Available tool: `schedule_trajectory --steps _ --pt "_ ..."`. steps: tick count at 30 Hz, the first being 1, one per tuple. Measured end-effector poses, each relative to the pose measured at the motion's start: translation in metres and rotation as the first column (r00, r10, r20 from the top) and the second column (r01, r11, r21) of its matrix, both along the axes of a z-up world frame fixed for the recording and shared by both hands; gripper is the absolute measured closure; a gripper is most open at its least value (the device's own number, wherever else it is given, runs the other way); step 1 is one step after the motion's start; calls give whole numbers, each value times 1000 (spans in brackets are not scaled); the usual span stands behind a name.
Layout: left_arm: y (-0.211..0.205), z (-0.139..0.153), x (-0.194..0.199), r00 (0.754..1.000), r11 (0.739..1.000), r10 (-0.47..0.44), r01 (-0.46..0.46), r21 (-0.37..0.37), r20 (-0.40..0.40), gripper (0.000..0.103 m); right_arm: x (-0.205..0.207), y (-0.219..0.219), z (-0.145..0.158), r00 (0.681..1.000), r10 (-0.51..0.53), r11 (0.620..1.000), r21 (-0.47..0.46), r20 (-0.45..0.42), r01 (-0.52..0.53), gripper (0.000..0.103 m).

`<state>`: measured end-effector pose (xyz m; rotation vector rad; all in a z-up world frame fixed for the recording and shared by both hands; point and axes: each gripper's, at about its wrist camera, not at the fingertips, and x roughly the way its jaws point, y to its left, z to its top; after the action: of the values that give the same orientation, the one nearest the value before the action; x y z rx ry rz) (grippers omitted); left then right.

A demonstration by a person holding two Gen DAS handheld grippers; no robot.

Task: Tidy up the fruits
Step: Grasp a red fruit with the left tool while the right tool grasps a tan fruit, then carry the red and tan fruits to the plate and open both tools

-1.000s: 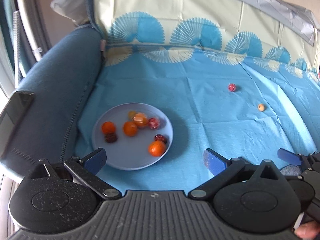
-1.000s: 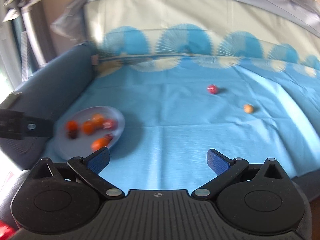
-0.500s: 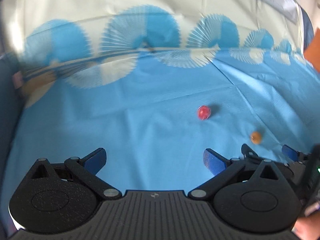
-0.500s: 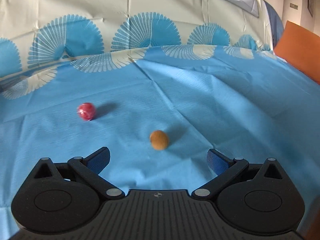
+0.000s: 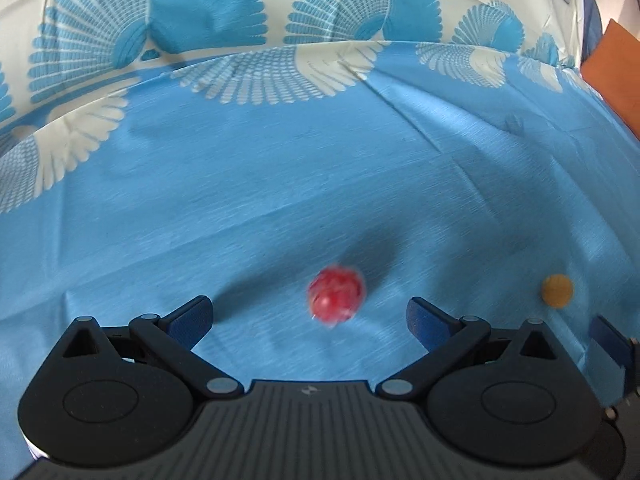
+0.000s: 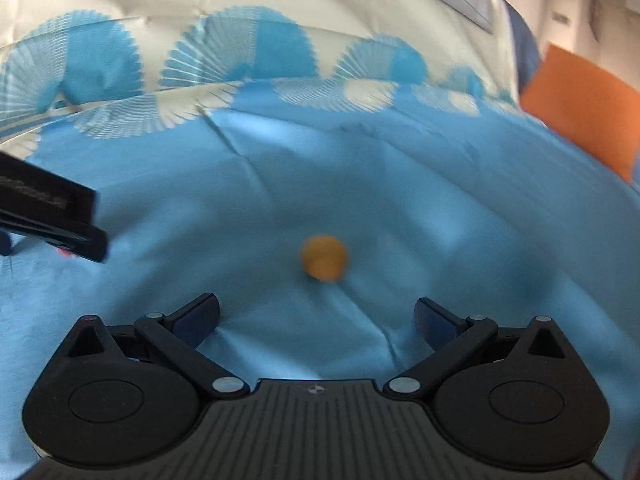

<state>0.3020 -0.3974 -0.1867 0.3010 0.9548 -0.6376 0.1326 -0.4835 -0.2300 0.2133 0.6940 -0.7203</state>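
Red fruit [image 5: 336, 299] lay at twelve o'clock before the spread left gripper [image 5: 308, 318]; orange fruit [image 6: 323, 257] likewise before the spread right gripper [image 6: 318, 318].

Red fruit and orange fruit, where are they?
Red fruit [image 5: 336, 297]: left wrist view, the middle of its blurry round body.
Orange fruit [image 6: 323, 257]: right wrist view, the middle of its round body.

Blue cloth [image 5: 280, 184], fan-patterned border, spread as the carrying surface. On it: one red fruit [image 5: 336, 295]; one orange fruit [image 5: 557, 290], well apart.
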Motion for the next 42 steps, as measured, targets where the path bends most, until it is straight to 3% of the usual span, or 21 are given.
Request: schedule_trajectory --steps 3,6,7,8,9,11,20,23,28,35,42 --pt "-3 2 1 1000 1000 -5 5 -14 15 5 5 -16 0 999 -20 997 75 45 16 1" --pt "-6 0 2 1000 1000 -9 9 -7 24 28 5 -25 -1 996 -62 994 93 63 56 10" --pt "-5 1 0 999 1000 -19 19 -3 48 52 3 -26 0 995 -76 994 89 67 70 19" --pt "-3 3 -1 998 1000 -26 26 -6 52 71 0 -26 3 993 -87 993 82 84 81 66" --pt "1 4 0 999 1000 -10 10 -20 42 71 -3 -27 5 992 -82 994 86 100 74 74" --pt "14 8 1 999 996 19 -22 -87 -30 71 -6 -30 6 989 -91 991 114 120 77 74" --pt "78 71 -47 995 989 96 -93 -112 27 71 -18 -15 20 988 -98 995 6 118 98 74" --pt "113 98 -72 988 983 155 -151 -99 29 71 -25 4 39 994 -40 999 -14 105 42 74" --pt "183 142 -134 965 967 255 -253 -41 66 71 -65 61 95 977 124 991 28 173 -131 74" --pt "286 187 -224 930 933 360 -358 -42 79 71 -148 154 152 917 352 903 191 187 -385 74" --pt "367 200 -292 875 874 482 -478 -89 35 71 -197 232 191 820 541 805 166 185 -569 74"
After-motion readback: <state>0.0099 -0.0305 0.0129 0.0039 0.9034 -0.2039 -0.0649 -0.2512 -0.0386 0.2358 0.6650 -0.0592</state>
